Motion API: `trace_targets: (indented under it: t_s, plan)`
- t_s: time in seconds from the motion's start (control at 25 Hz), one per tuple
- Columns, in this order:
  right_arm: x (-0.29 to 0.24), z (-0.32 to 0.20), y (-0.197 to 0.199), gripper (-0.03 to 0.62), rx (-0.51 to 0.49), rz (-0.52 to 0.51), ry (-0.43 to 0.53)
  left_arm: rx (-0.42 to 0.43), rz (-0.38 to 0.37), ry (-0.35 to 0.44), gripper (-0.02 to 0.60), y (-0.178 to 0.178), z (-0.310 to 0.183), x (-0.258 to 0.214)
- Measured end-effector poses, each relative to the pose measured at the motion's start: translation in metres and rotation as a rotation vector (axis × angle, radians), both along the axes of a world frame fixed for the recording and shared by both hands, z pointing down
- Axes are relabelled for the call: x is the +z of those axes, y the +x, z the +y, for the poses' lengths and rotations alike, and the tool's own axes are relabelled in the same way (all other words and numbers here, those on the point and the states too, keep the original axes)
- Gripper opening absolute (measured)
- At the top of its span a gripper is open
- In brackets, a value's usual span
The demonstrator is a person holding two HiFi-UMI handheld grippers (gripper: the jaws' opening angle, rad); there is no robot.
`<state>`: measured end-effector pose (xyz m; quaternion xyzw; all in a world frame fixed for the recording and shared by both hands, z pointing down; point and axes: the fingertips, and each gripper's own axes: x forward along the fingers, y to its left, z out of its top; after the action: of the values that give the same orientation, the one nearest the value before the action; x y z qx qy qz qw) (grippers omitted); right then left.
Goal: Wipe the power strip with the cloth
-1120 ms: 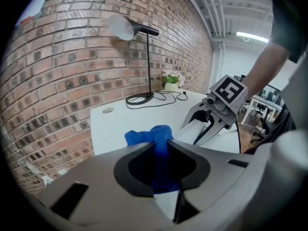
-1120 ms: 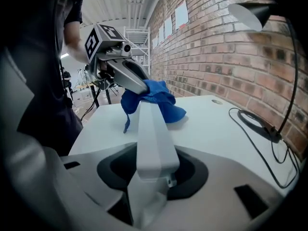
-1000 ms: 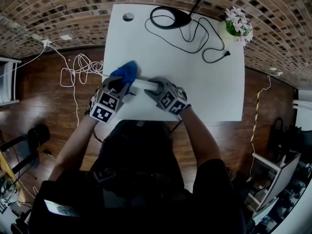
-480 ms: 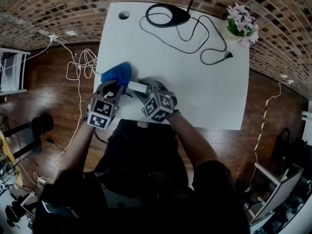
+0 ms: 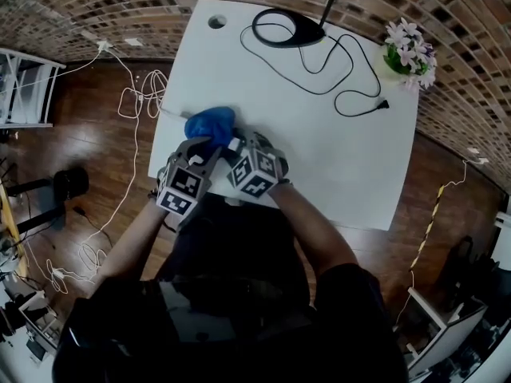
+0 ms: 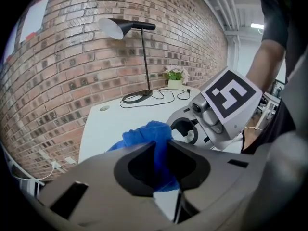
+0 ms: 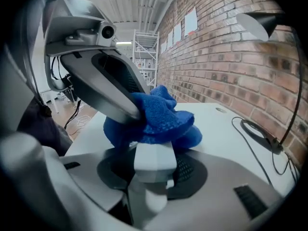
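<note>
The left gripper (image 6: 161, 153) has its jaws pinched on a fold of the crumpled bright-blue terry cloth (image 6: 144, 136); the fabric fills the narrow gap between the dark pads and bunches out past the tips at 12 o'clock. The right gripper (image 7: 153, 171) has just been closing its jaws, and between them stands the near end of the white plastic power strip (image 7: 154, 154), clamped on both sides by the ribbed black pads. In the right gripper view the cloth is draped over the strip's far end and touches it, with the left gripper's grey jaw reaching into the cloth from 10 o'clock. From the head view the two grippers sit side by side, nearly touching, near the 8 o'clock corner of the white square table (image 5: 319, 150); most of the strip is covered there, so its full length is hard to judge. At the table's 12 o'clock edge rests the black round-based desk lamp (image 5: 289, 29), its black cord (image 5: 343, 70) looping toward 2 o'clock, where a small pot of pale flowers (image 5: 409, 48) stands.
</note>
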<state>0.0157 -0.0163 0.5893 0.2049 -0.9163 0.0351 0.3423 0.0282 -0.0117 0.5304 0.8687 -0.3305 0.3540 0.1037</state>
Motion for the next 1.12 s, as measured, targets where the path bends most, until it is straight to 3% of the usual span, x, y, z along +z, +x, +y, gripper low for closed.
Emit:
trace_targets:
  t_s: [0.32, 0.84, 1.12]
  plan:
    - [0.0, -0.001, 0.0, 0.156, 0.009, 0.0, -0.001, 0.09, -0.046, -0.074, 0.074, 0.022, 0.005, 0.005]
    - [0.001, 0.0, 0.003, 0.156, 0.021, 0.005, -0.005, 0.223, 0.021, -0.134, 0.072, 0.048, 0.011, 0.005]
    - [0.0, 0.0, 0.0, 0.156, 0.028, 0.003, -0.009, 0.209, 0.021, -0.071, 0.074, 0.045, 0.011, 0.002]
